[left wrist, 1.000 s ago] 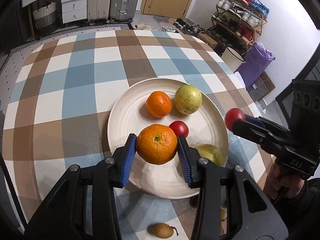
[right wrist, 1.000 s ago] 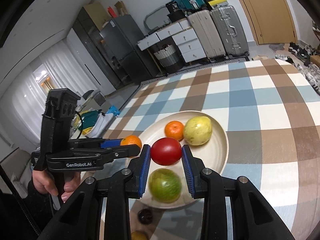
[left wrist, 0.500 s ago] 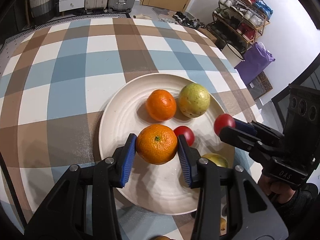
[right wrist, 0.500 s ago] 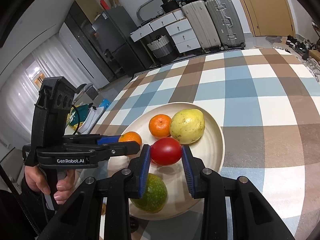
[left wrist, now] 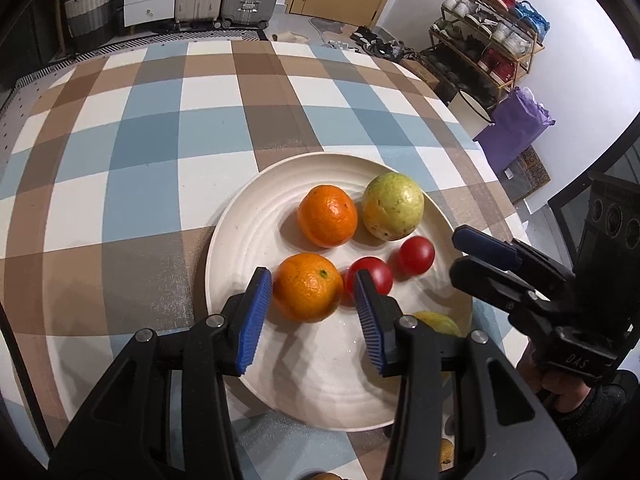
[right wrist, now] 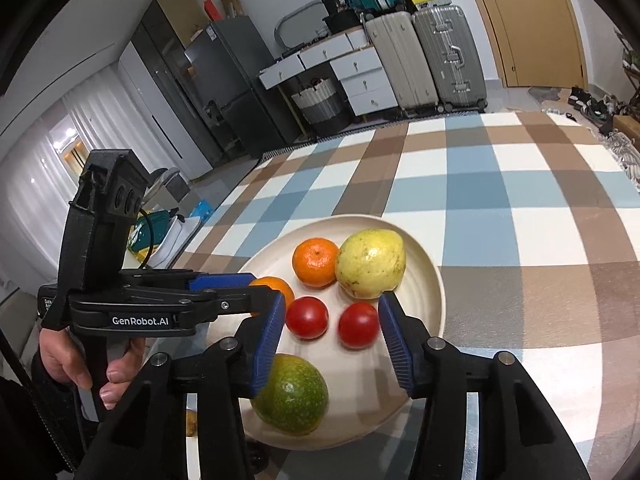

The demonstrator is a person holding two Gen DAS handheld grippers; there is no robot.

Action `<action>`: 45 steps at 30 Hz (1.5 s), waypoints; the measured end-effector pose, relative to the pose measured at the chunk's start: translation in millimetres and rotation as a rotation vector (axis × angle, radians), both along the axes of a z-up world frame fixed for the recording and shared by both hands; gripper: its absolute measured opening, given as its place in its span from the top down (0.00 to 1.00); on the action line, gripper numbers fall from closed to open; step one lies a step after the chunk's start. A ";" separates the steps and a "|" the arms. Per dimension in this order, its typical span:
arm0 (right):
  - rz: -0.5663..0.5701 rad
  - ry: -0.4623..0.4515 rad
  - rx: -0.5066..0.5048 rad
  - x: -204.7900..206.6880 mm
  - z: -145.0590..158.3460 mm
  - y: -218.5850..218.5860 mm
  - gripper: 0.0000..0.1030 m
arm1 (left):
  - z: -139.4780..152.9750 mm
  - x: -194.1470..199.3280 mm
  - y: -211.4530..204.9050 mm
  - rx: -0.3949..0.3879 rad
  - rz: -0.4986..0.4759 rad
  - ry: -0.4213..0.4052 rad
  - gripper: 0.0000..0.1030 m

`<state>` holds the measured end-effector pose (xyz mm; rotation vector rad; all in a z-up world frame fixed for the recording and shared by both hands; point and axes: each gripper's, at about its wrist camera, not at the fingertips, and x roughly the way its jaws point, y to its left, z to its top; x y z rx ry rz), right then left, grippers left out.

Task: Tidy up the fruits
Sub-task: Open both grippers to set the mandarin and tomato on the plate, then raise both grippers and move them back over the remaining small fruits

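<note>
left gripper (left wrist: 312,304) low centre of frame, pitched down, blue pads (left wrist: 254,320) flanking an orange (left wrist: 306,292) — contact unclear, right gripper (right wrist: 332,340) low centre, jaws opening — nothing gripped, hand (right wrist: 76,360) on left grip at lower left

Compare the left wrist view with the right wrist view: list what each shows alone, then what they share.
Left wrist only: a shoe rack and a purple bag.
Right wrist only: a fridge, and the whole green fruit.
Both: the plate, two oranges, two tomatoes, the yellow fruit, the suitcases and both grippers.
</note>
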<state>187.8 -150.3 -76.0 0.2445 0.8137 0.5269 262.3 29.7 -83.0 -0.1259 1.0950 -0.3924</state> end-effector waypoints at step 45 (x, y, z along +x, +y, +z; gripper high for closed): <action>0.024 -0.191 -0.009 -123.7 45.0 -4.9 0.27 | 46.8 -163.4 22.9 0.022 0.188 -0.249 0.50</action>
